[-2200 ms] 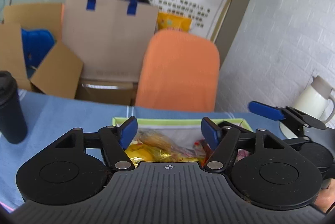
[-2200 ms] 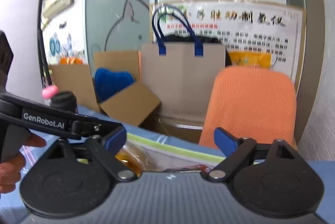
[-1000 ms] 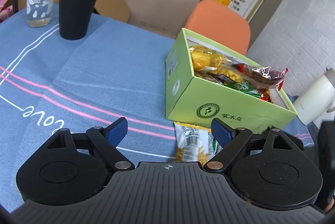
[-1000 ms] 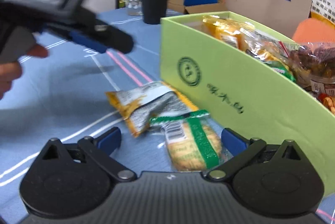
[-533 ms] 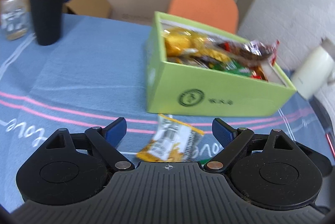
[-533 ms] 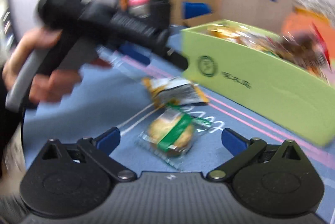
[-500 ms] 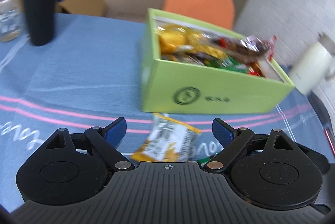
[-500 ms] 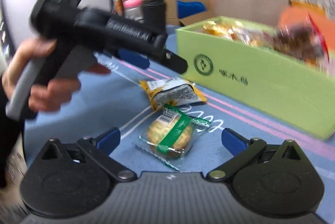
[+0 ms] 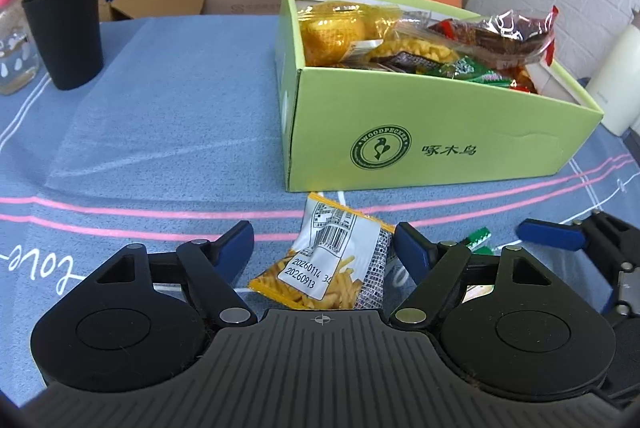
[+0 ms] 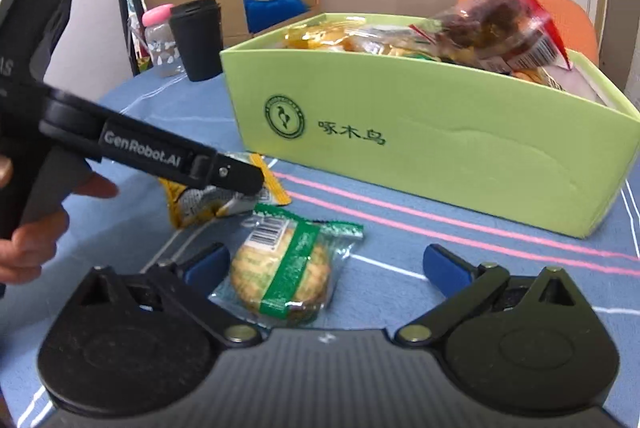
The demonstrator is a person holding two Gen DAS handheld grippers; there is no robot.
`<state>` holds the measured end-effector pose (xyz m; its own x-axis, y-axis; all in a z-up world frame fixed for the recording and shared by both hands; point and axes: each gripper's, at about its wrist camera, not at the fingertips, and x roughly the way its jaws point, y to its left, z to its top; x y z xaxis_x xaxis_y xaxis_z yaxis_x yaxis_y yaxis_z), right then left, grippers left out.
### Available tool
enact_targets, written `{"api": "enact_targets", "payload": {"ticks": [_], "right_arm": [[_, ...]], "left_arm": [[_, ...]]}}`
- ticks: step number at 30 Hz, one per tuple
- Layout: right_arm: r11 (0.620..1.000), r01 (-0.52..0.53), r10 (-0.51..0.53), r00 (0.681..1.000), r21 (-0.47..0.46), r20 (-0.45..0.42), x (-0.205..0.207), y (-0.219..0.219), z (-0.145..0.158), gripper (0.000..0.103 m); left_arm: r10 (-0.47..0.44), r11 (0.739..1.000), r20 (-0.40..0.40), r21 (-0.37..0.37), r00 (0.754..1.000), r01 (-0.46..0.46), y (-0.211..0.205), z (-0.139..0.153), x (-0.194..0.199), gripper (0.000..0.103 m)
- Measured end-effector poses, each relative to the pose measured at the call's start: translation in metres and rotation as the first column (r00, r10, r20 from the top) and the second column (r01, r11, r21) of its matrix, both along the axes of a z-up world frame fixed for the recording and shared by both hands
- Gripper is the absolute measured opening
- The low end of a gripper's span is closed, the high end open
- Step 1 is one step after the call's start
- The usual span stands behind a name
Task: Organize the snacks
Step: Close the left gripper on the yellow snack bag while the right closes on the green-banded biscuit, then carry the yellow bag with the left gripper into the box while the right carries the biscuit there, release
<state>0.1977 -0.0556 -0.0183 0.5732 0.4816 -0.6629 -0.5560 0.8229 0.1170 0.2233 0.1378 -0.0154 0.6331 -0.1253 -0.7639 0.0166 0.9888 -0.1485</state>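
A: From the left wrist view, our left gripper [image 9: 325,242] has its jaws closing around the yellow fries packet [image 9: 326,260], which lies flat on the table [image 9: 160,132] just near of the green box [image 9: 440,148]. The pads do not press it yet.

B: What could go wrong, we think: the packet is thin and flat, so the fingers may slide over the foil or catch only a corner, and it could drop short of the box, which already looks heaped.

A: We count one box, one black cup [image 9: 64,28], one pink-capped bottle [image 9: 12,40] at the far left.

B: In the right wrist view, our right gripper [image 10: 326,264] stands apart over the green-banded biscuit [image 10: 282,274], touching nothing we can see. The two grippers work close together; they could knock each other.

A: Loose snacks on the table: two, the packet and the biscuit, the biscuit right of the packet.
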Motion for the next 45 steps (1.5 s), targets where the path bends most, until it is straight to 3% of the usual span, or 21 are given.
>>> {"api": "enact_targets", "payload": {"ticks": [11, 12, 13, 14, 18, 26, 30, 35, 38, 39, 40, 41, 42, 45], "right_arm": [[0.995, -0.076, 0.079, 0.996, -0.07, 0.037, -0.014, 0.024, -0.007, 0.1], [0.995, -0.077, 0.079, 0.996, -0.068, 0.04, -0.015, 0.024, -0.007, 0.095], [0.995, -0.081, 0.084, 0.995, -0.065, 0.057, -0.018, 0.022, -0.005, 0.062], [0.994, -0.087, 0.092, 0.992, -0.059, 0.082, -0.019, 0.021, -0.003, 0.049], [0.994, -0.091, 0.096, 0.993, -0.063, 0.067, -0.025, 0.016, 0.001, 0.049], [0.99, -0.102, 0.098, 0.994, 0.095, 0.046, -0.028, -0.008, 0.035, 0.049], [0.98, -0.101, 0.088, 0.993, 0.172, 0.082, -0.024, -0.025, 0.064, 0.049], [0.987, -0.053, 0.019, 0.976, 0.151, 0.217, 0.022, -0.028, 0.105, 0.049], [0.992, -0.004, -0.026, 0.971, 0.124, 0.238, 0.068, -0.019, 0.112, 0.054], [0.993, 0.007, -0.035, 0.972, 0.118, 0.234, 0.083, -0.015, 0.112, 0.057], [0.993, 0.019, -0.046, 0.972, 0.119, 0.23, 0.095, -0.013, 0.112, 0.07], [0.992, 0.028, -0.055, 0.974, 0.122, 0.221, 0.104, -0.011, 0.111, 0.075], [0.991, 0.034, -0.062, 0.974, 0.132, 0.218, 0.109, -0.013, 0.112, 0.075], [0.985, 0.028, -0.07, 0.968, 0.171, 0.243, 0.098, -0.022, 0.117, 0.081]], "left_arm": [[-0.01, 1.0, 0.005, 0.016, 1.0, 0.01, -0.005, -0.001, -0.004, 0.064], [-0.009, 1.0, 0.008, 0.021, 1.0, 0.009, -0.005, -0.001, -0.005, 0.062], [-0.012, 0.999, 0.015, 0.031, 1.0, 0.011, -0.007, -0.001, -0.006, 0.054], [-0.022, 0.998, 0.024, 0.052, 0.999, 0.021, -0.009, 0.0, -0.007, 0.032], [-0.062, 0.998, 0.021, 0.022, 0.998, 0.061, -0.01, 0.005, -0.017, 0.019], [-0.09, 0.995, 0.068, -0.027, 0.994, 0.092, -0.008, 0.034, -0.036, 0.019], [-0.087, 0.99, 0.143, -0.097, 0.986, 0.101, 0.009, 0.066, -0.041, 0.02], [-0.056, 0.991, 0.253, -0.106, 0.966, 0.085, 0.015, 0.111, -0.002, 0.02], [-0.05, 0.988, 0.263, -0.131, 0.964, 0.087, 0.011, 0.123, 0.039, 0.021], [-0.049, 0.986, 0.259, -0.139, 0.965, 0.088, 0.008, 0.123, 0.052, 0.026], [-0.049, 0.987, 0.261, -0.138, 0.964, 0.088, 0.005, 0.122, 0.063, 0.031], [-0.043, 0.988, 0.255, -0.134, 0.966, 0.079, 0.002, 0.121, 0.071, 0.048], [-0.029, 0.99, 0.246, -0.124, 0.969, 0.061, 0.0, 0.119, 0.077, 0.053], [-0.045, 0.993, 0.259, -0.09, 0.965, 0.07, -0.008, 0.113, 0.071, 0.056]]}}
